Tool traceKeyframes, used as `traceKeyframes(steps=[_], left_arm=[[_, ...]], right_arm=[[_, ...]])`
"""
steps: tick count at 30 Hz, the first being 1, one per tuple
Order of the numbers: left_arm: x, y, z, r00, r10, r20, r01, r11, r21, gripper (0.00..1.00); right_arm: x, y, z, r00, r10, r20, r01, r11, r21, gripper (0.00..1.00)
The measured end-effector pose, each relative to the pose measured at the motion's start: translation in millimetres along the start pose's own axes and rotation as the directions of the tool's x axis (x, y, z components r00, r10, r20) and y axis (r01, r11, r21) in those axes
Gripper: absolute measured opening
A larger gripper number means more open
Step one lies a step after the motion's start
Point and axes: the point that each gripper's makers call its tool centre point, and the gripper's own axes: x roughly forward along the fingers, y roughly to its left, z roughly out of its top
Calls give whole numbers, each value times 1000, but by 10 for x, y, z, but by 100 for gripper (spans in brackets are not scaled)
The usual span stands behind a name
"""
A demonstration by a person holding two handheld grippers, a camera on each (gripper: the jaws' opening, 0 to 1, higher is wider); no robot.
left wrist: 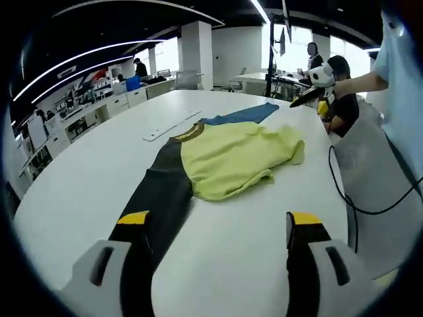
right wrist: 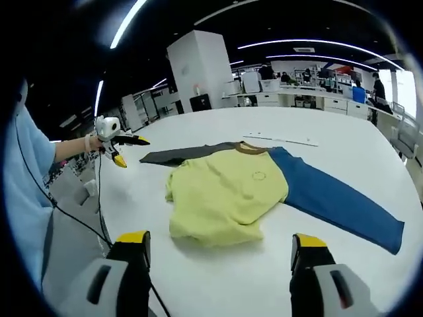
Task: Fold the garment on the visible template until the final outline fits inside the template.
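the yellow long-sleeved shirt with one dark grey and one blue sleeve lay crumpled mid-desk, sleeves out toward opposite edges. both the left gripper and right gripper hovered spread, empty. folding looked barely begun; a sleeve probably wanted grabbing next (i couldn't make out any template).

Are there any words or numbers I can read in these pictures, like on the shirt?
None can be read.
The yellow shirt has a small round mark on its chest: too small to read.
Signs at the far desks: too blurred to read.
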Motion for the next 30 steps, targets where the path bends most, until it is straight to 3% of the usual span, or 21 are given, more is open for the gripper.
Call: traceKeyframes(steps=[9,14,17,20,22,24,28,30], left_arm=[[104,-310,142,999,-49,20,49,998,28,78],[255,-438,108,996,-87,8,87,996,33,77],[376,-557,145,994,-104,21,103,994,36,75],[472,-666,192,993,-108,50,106,994,26,71],[524,-742,210,991,-113,68,113,994,-2,70],[544,-803,241,990,-115,85,115,993,0,70],[545,-853,253,991,-103,85,103,995,6,68],[511,-850,262,991,-98,91,99,995,-6,68]], right_arm=[[-20,31,-32,1000,2,-6,-2,1000,-14,88],[39,97,1,1000,24,16,-24,1000,-6,87],[78,149,19,1000,30,5,-30,998,-52,84],[96,199,95,1000,27,14,-24,985,-170,73],[119,234,107,1000,26,10,-23,981,-193,73],[132,222,105,1000,10,-7,-11,962,-274,70],[160,286,70,999,31,-29,-38,954,-296,69],[167,248,29,998,18,-63,-40,930,-365,68]])
